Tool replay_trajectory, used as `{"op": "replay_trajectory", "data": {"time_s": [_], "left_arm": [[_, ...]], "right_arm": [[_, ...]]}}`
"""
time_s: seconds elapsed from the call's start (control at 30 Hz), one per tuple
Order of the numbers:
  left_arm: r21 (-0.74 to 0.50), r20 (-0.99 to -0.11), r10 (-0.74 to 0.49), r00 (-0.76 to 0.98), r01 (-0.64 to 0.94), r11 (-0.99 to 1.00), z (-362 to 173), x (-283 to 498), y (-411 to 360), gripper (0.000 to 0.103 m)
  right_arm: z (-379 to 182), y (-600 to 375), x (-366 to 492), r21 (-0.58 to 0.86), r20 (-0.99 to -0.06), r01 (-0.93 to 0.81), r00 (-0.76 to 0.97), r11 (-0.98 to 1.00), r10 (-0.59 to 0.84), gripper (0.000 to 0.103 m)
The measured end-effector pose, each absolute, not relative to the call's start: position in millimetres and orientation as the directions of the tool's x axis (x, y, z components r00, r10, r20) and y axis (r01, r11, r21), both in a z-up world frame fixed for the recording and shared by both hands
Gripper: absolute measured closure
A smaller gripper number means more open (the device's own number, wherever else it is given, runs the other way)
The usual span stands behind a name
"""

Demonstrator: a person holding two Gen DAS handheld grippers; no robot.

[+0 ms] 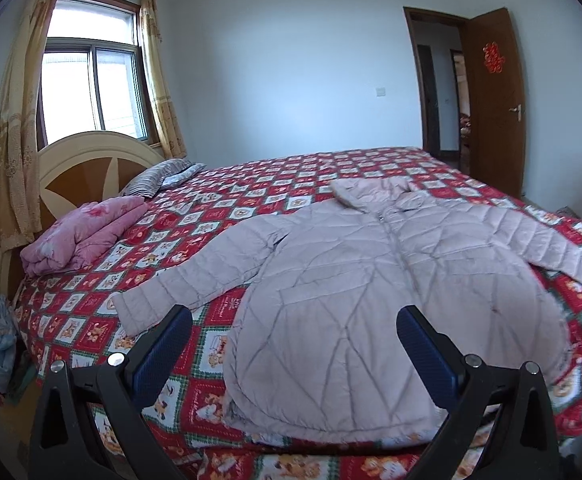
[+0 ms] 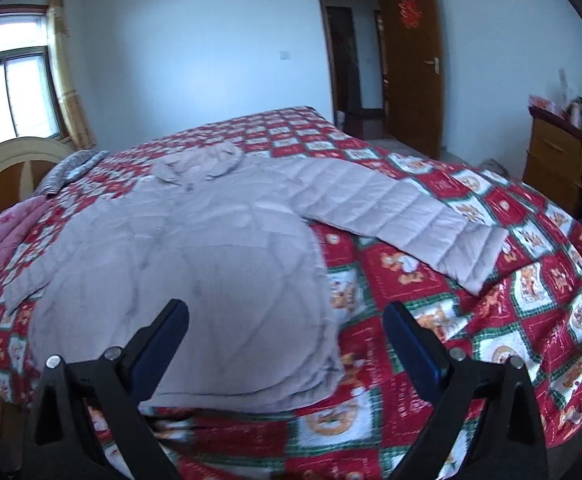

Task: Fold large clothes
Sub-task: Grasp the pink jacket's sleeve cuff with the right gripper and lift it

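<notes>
Bedroom, bed (image 1: 179,364) with red patchwork quilt. Pale quilted jacket (image 1: 355,280) spread flat, front up, collar far, hem nearest, sleeves out sideways. Left claw (image 1: 293,340) spread, empty, over hem's left side. Right claw (image 2: 285,336) spread, empty, near hem's right corner.

Daylight pours in from the window (image 1: 91,88), which is blown out to near white in both views, with no detail beyond the glass. The wall (image 1: 291,80) beside the window takes a cool, bluish cast, brightest near its middle. Shadows are soft and faint; no hard glare lies on the quilted coat (image 1: 351,280). The left wrist view is fairly sharp. The right wrist view is smeared by motion blur, worst on the coat's lower half (image 2: 211,280) and the bedspread (image 2: 491,280). Fisheye bending curves the door (image 1: 491,100) and darkens every corner to black.
</notes>
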State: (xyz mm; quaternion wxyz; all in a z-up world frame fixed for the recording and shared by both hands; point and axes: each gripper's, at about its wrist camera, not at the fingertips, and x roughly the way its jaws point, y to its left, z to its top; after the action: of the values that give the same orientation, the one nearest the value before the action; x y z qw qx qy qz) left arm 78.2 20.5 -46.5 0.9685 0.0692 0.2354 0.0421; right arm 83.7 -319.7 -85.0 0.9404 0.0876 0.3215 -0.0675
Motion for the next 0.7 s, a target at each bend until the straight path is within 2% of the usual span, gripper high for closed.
{"op": "replay_trajectory", "data": {"time_s": [0.07, 0.3, 0.4, 0.5, 0.6, 0.67, 0.7], "left_arm": [[0.185, -0.456, 0.138, 0.879, -0.058, 0.981, -57.8, 100.9, 21.3, 0.001], [0.206, -0.533, 0.173, 0.828, -0.071, 0.976, -89.8, 184.1, 23.4, 0.001], [0.221, -0.545, 0.193, 0.816, -0.083, 0.972, -99.0, 215.9, 22.7, 0.001], [0.233, -0.562, 0.215, 0.799, -0.097, 0.968, -109.5, 245.7, 21.6, 0.001], [0.25, -0.578, 0.236, 0.781, -0.106, 0.963, -121.8, 273.0, 21.4, 0.001], [0.266, -0.589, 0.255, 0.767, -0.114, 0.957, -130.1, 287.1, 23.4, 0.001], [0.269, -0.595, 0.26, 0.76, -0.117, 0.956, -133.9, 294.3, 25.1, 0.001]], "right_arm": [[-99.7, -356.5, 96.6, 0.175, -0.658, 0.26, 0.749, 0.95, -0.084, 0.015], [-122.9, -480.8, 110.8, 0.248, -0.737, 0.557, 0.64, 0.793, -0.219, 0.016], [-122.8, -510.1, 115.1, 0.251, -0.755, 0.609, 0.61, 0.753, -0.241, 0.017], [-127.5, -523.6, 129.2, 0.263, -0.774, 0.619, 0.593, 0.74, -0.221, 0.024], [-136.6, -528.0, 143.4, 0.269, -0.791, 0.615, 0.581, 0.742, -0.194, 0.043], [-141.1, -526.6, 146.7, 0.278, -0.791, 0.6, 0.586, 0.75, -0.176, 0.065], [-144.7, -526.3, 149.9, 0.277, -0.787, 0.594, 0.592, 0.755, -0.177, 0.07]]}}
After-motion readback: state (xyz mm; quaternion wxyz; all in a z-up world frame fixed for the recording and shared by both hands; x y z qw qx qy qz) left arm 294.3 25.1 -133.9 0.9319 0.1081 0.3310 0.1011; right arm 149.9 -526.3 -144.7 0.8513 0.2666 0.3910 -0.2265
